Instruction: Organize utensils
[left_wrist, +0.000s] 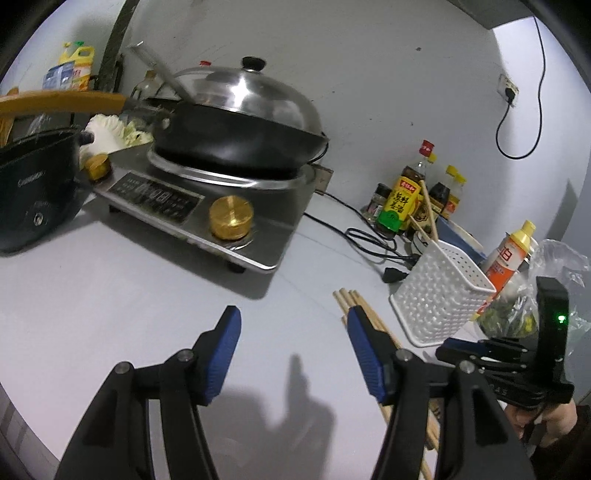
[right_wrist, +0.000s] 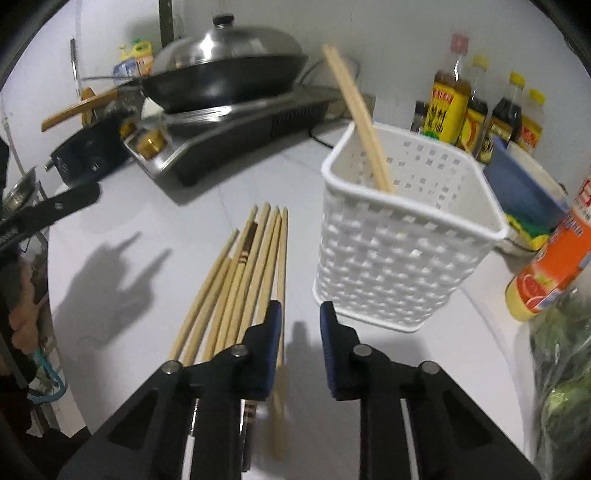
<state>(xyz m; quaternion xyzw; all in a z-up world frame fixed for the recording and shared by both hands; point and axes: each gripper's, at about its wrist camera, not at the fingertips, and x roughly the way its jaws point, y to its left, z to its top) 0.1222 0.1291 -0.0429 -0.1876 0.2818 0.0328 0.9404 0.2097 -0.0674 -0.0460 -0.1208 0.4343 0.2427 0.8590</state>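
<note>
The loose wooden chopsticks (right_wrist: 236, 284) lie in a fan on the white worktop (right_wrist: 155, 206), just beside the white perforated plastic utensil basket (right_wrist: 402, 251), which stands nearer the worktop's right edge and already holds a pair of wooden chopsticks (right_wrist: 364, 122) leaning out over its rim.

The right hand-held gripper (right_wrist: 300, 321) hangs over the near ends of the bundle with its blue pads only a narrow gap apart and nothing between them. Its left pad sits above the rightmost sticks; I cannot tell whether it touches them. The left hand-held gripper (left_wrist: 293, 328) is about half open and empty, its right pad over the far tips of the same bundle.

The main risk, as I judge it, is a poor catch. With the jaws this narrow, descending onto the fan could push sticks aside or pinch only one, and the round sticks could roll towards the worktop's front edge. A grip taken at the very ends would let the sticks swing and cross, so they might strike the basket's rim rather than drop in. The basket looks light; a knock could tip it towards the orange spray can (right_wrist: 554, 258) and the row of glass sauce bottles (right_wrist: 476, 107) behind it.
</note>
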